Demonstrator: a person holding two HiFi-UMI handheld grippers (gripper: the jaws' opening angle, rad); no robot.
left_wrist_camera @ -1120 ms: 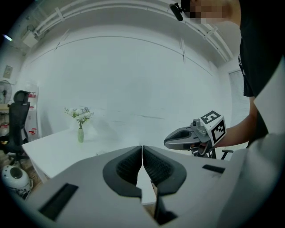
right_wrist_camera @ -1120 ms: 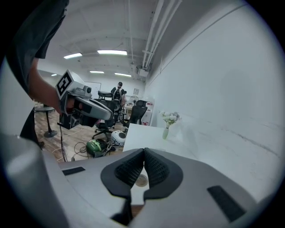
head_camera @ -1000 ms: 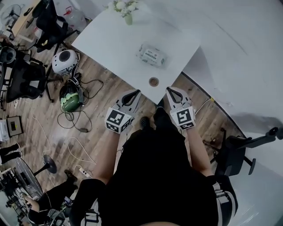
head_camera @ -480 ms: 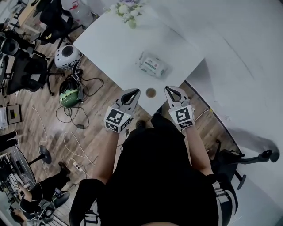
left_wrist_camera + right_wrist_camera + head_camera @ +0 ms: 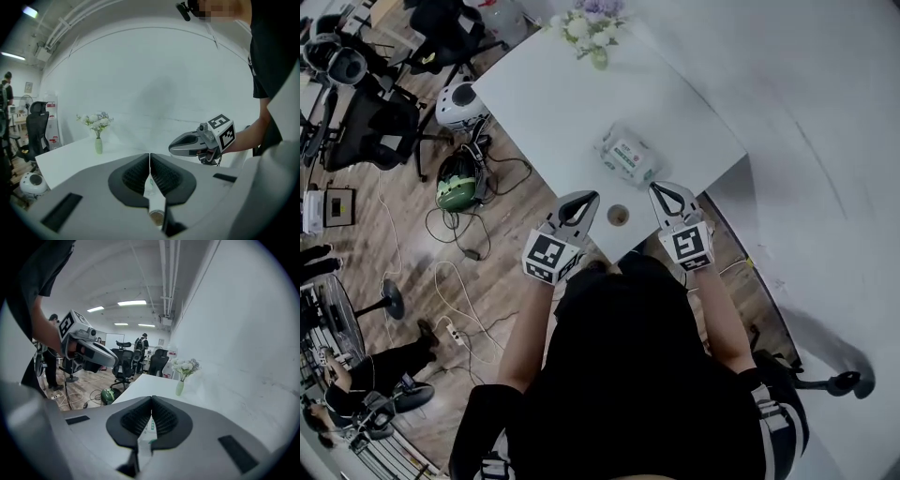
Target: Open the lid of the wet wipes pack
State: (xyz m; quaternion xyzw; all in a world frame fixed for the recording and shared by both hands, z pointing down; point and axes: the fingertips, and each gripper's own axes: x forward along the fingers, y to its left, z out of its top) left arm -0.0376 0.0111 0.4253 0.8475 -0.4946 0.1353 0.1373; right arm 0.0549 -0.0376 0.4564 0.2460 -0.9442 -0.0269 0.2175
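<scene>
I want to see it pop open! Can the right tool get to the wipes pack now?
Probably yes. The right tool hangs close to the wet wipes pack, and only bare table lies between them. Its jaws are shut, so they would likely have to open first.

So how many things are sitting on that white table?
3: a vase of flowers at the far end, the wet wipes pack nearer this side, and a small round brown thing by the near edge. The left gripper and right gripper could hide a little more.
</scene>
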